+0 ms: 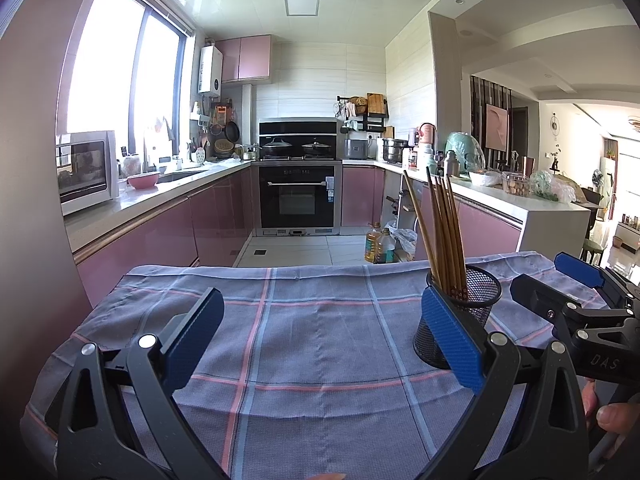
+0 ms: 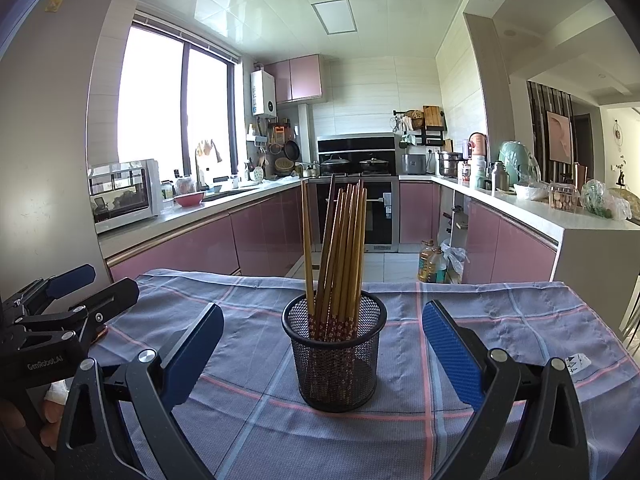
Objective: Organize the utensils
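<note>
Chopsticks (image 2: 340, 256), slim wooden, upright in round black mesh cup (image 2: 334, 360); left gripper (image 1: 320, 336), right gripper (image 2: 322, 346) spread wide, empty.

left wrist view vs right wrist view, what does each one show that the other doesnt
Only the left wrist view shows the right gripper from the side, off to the right, and the mesh cup partly hidden behind the left gripper's own blue finger pad.

Only the right wrist view shows the mesh cup's whole front, standing centred ahead of the open right gripper, the chopsticks' patterned ends, and the left gripper at the left edge.

Both show the chopsticks standing in the cup on the plaid cloth, the pink kitchen behind, and both grippers open and empty.
</note>
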